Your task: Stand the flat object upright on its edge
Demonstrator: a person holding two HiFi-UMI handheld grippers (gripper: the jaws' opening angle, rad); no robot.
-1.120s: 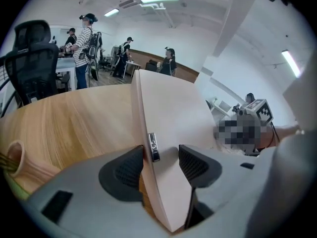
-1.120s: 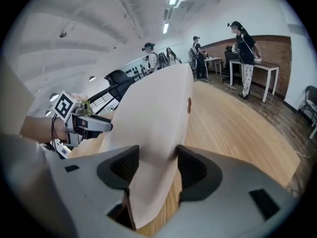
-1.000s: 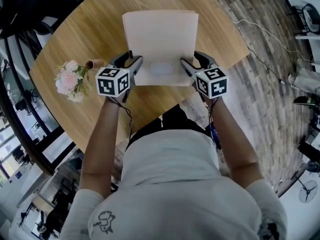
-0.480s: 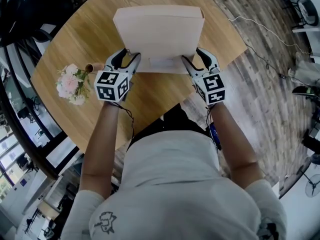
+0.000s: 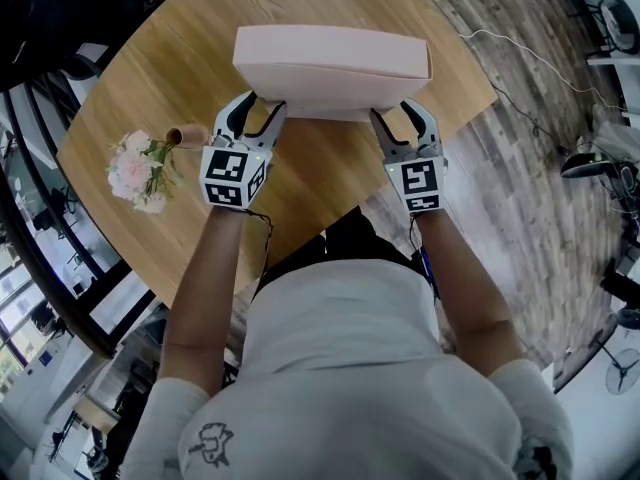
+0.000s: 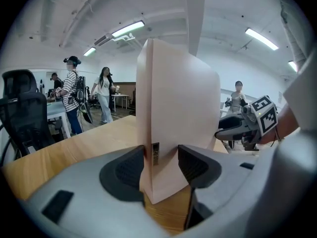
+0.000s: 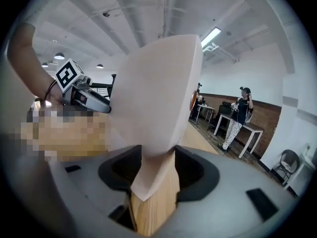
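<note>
A flat pale pink box is tipped up almost onto its edge over the round wooden table. I see its narrow top side from the head view. My left gripper is shut on its lower left corner. In the left gripper view the box rises between the pads, which press on both faces at my left gripper. My right gripper is shut on the lower right corner. Its jaws have just been closing, with the box between them at my right gripper.
A small bunch of pink flowers lies on the table left of my left hand. The table edge runs close by my right gripper. People, desks and a black chair stand in the room behind.
The box has swung from lying flat to nearly upright, its far side rising toward the camera. Both grippers rose a little and rolled with it, still holding the near corners.
</note>
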